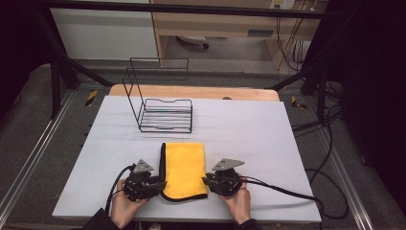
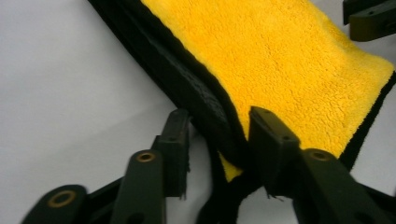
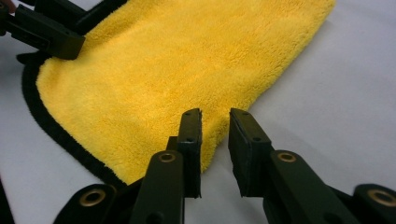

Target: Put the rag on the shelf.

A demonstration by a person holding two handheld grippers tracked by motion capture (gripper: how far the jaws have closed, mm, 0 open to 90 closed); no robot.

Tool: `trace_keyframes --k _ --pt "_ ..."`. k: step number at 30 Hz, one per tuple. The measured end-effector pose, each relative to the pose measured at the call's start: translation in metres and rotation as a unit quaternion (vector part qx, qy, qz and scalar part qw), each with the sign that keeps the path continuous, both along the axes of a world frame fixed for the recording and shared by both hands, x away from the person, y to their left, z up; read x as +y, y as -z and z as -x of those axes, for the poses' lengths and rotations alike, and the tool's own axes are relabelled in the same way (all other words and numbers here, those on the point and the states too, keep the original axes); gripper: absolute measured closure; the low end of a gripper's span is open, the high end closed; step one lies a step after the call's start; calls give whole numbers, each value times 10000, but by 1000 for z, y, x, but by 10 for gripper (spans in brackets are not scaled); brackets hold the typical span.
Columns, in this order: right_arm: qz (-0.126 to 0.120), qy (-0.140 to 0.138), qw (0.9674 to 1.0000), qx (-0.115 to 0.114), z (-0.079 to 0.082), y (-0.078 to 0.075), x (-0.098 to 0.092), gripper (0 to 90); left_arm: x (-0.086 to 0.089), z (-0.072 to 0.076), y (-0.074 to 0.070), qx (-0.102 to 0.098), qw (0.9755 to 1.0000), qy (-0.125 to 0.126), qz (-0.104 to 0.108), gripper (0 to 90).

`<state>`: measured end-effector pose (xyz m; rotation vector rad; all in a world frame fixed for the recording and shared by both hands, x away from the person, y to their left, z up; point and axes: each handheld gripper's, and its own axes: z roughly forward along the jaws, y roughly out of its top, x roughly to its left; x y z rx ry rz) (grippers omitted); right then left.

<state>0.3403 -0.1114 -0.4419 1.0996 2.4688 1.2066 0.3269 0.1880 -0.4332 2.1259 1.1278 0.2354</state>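
Both hands came in at the near edge of the white surface (image 1: 249,129), each with a gripper. Between them, close to that edge, lay the folded yellow cloth (image 1: 184,170). Left gripper (image 2: 219,135) had its jaws parted around the cloth's black-trimmed edge, pads not pressing it. Right gripper (image 3: 215,135) stood with jaws slightly apart astride the cloth's opposite edge, gripping nothing. Toward the far edge stood a black wire rack (image 1: 165,115).

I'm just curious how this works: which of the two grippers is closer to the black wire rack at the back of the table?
Left, slightly. The left gripper sits at the yellow cloth's near left corner, roughly below the wire rack. The right gripper sits at the cloth's right edge, farther off to the side.
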Motion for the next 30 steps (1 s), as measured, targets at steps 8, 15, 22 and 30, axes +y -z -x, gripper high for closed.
trace_keyframes --k 8,15,22,30 --pt "-377 203 9991 -39 -8 -9 -29 355 19 -16 -6 -55 9994 -42 344 334" --pt "-437 226 9988 -58 -13 -8 -39 182 24 -31 -8 -121 9993 -10 350 256" --pt "-511 278 9983 -104 -17 -9 -45 84 24 -46 -13 -235 9992 -17 316 162" --pt "-519 364 9978 -176 -18 -9 -48 40 18 -62 -15 -294 9991 6 290 113"
